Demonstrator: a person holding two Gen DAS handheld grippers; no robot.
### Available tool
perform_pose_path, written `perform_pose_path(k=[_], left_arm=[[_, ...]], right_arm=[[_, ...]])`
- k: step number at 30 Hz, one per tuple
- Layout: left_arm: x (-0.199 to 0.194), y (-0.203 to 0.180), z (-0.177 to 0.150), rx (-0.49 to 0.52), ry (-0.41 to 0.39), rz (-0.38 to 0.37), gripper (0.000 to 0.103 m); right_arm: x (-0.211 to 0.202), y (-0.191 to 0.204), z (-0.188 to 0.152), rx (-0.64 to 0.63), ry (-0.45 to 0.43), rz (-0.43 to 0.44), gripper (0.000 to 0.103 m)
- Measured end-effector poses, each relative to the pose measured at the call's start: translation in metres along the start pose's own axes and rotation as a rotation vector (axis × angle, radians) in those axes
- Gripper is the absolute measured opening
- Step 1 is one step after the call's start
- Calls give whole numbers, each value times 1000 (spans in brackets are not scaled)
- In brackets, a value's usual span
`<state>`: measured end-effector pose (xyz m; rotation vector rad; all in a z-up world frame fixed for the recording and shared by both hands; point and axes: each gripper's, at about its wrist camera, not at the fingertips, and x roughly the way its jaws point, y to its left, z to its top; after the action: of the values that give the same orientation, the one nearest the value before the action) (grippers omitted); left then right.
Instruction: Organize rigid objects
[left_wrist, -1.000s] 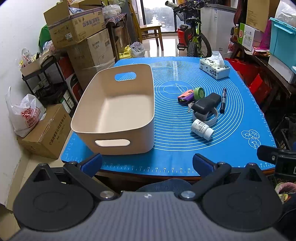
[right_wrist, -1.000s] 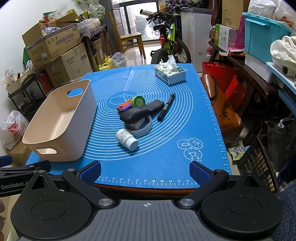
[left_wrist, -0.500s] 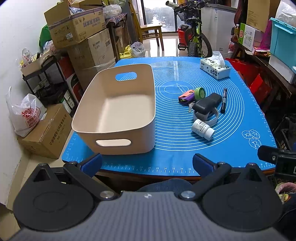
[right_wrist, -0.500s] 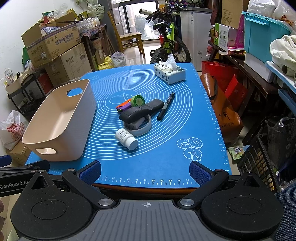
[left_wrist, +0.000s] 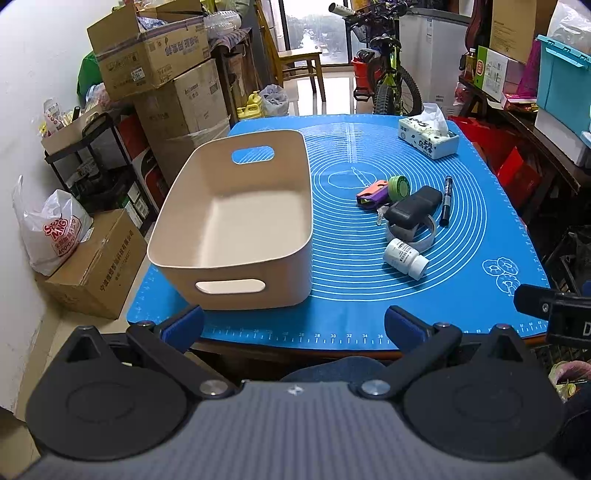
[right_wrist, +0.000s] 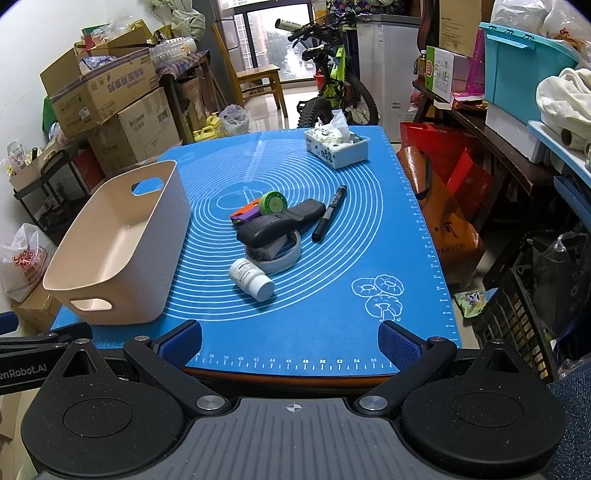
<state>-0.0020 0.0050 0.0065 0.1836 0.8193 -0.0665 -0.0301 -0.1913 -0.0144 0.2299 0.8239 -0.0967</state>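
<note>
An empty beige bin (left_wrist: 236, 225) (right_wrist: 122, 251) stands on the left of the blue mat (left_wrist: 461, 258) (right_wrist: 369, 240). Right of it lies a cluster: a white pill bottle (left_wrist: 405, 257) (right_wrist: 252, 279) on its side, a black case (left_wrist: 413, 208) (right_wrist: 280, 224) resting on a grey tape ring (left_wrist: 424, 236) (right_wrist: 284, 260), a green tape roll (left_wrist: 399, 185) (right_wrist: 272, 203), an orange-purple cutter (left_wrist: 371, 192) (right_wrist: 245, 214) and a black marker (left_wrist: 447, 199) (right_wrist: 330, 213). My left gripper (left_wrist: 293, 323) and right gripper (right_wrist: 290, 338) hover open at the table's near edge, holding nothing.
A tissue box (left_wrist: 428, 136) (right_wrist: 336, 146) sits at the mat's far right. Cardboard boxes (left_wrist: 159, 74), a bicycle (right_wrist: 332, 92), a chair and shelves crowd the room around the table. The right gripper's body (left_wrist: 554, 310) shows at the left view's right edge.
Both views have crept slightly forward toward the table. Nothing on the mat has moved, and both grippers stay open.
</note>
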Motion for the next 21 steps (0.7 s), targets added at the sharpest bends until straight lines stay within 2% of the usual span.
perform_pose_path(k=[10,21], left_arm=[[-11,17,15,-16,-26,-11,103],[3,54,40,-42,-69,34,102]], right_arm=[[-9,8,12,-9,-64,1,101],[-4,28,39,-46,-119,-24,101]])
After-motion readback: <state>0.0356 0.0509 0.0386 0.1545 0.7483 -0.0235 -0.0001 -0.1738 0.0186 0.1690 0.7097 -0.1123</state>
